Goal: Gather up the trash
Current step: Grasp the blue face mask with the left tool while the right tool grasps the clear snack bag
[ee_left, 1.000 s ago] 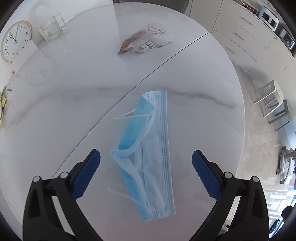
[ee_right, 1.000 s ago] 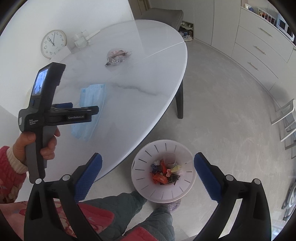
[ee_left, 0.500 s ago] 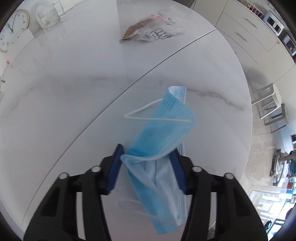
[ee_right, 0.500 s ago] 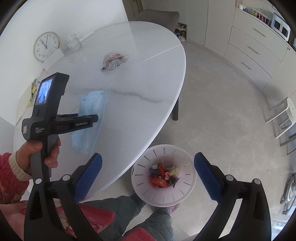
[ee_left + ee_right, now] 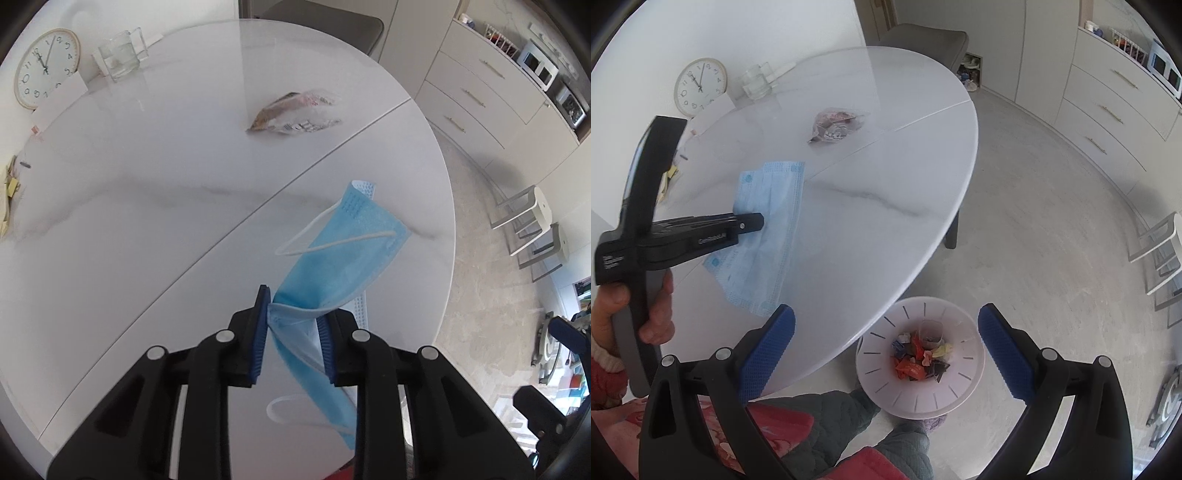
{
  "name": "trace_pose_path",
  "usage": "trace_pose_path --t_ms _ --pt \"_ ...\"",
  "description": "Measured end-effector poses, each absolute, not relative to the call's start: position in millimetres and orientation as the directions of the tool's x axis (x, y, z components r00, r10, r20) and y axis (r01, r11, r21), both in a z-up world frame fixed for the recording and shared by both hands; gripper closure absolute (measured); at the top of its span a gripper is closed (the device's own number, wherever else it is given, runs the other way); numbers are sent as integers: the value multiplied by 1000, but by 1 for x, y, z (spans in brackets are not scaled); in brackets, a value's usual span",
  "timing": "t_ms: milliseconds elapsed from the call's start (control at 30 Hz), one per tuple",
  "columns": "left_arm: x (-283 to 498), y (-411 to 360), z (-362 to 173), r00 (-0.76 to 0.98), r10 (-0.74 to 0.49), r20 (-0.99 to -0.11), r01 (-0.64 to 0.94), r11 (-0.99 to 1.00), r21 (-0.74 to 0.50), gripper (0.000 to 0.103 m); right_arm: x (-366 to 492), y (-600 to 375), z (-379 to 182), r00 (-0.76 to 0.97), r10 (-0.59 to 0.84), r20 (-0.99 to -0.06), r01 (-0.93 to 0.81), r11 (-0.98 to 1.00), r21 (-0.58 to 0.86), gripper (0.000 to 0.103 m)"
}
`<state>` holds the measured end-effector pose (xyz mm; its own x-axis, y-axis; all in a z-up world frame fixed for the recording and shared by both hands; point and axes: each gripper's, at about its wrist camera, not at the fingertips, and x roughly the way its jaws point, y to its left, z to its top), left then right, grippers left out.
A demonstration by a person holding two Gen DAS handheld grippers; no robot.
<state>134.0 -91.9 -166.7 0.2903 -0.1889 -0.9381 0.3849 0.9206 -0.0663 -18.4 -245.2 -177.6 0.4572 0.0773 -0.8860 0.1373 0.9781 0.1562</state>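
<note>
My left gripper (image 5: 293, 314) is shut on a blue face mask (image 5: 343, 254) and holds it lifted above the white marble table (image 5: 147, 206). In the right wrist view the left gripper (image 5: 753, 221) shows with the mask (image 5: 768, 229) hanging from it. A clear plastic wrapper (image 5: 295, 114) lies further back on the table; it also shows in the right wrist view (image 5: 834, 125). My right gripper (image 5: 886, 350) is open and empty, above a white bin (image 5: 964, 387) on the floor with several wrappers inside.
A glass container (image 5: 118, 59) and a round clock (image 5: 44, 70) stand at the table's far left. A grey chair (image 5: 923, 40) is behind the table. White drawers (image 5: 1115, 107) line the right wall. White stools (image 5: 528, 225) stand on the floor at right.
My left gripper closed on the mask and lifted it off the table, tilting upward. The right gripper stayed open over the bin.
</note>
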Motion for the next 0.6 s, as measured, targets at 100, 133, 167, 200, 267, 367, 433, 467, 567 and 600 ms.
trace_pose_path --t_ms 100,133,167,200,267,367,433,467,567,600 --pt "134 -80 -156 299 -193 -935 357 931 -77 78 1 -238 -177 456 92 -885 93 984 150 4" --pt "135 -73 -152 304 -195 -932 344 935 -83 78 7 -236 -176 456 96 -885 83 985 149 4" --pt "137 -68 -150 309 -193 -931 333 939 -84 78 15 -234 -176 457 102 -884 71 986 150 4" --pt "140 -61 -148 313 -188 -931 320 944 -83 78 24 -232 -176 459 110 -882 57 987 152 4" --pt "148 -53 -148 316 -182 -931 300 950 -84 78 48 -225 -176 458 118 -881 30 988 148 4" --pt "166 -41 -148 321 -178 -930 284 955 -84 78 88 -215 -176 459 123 -880 2 990 140 4" --pt "182 -35 -149 325 -176 -929 277 957 -84 78 114 -209 -177 458 126 -880 -15 991 134 4" --pt "189 -33 -151 324 -177 -929 273 958 -87 78 130 -204 -179 454 122 -883 -23 992 126 4" --pt "214 -27 -157 318 -185 -930 263 959 -101 78 174 -194 -186 439 113 -891 -35 994 108 4" --pt "222 -26 -159 318 -184 -930 261 960 -101 78 185 -192 -189 435 112 -893 -37 994 106 4"
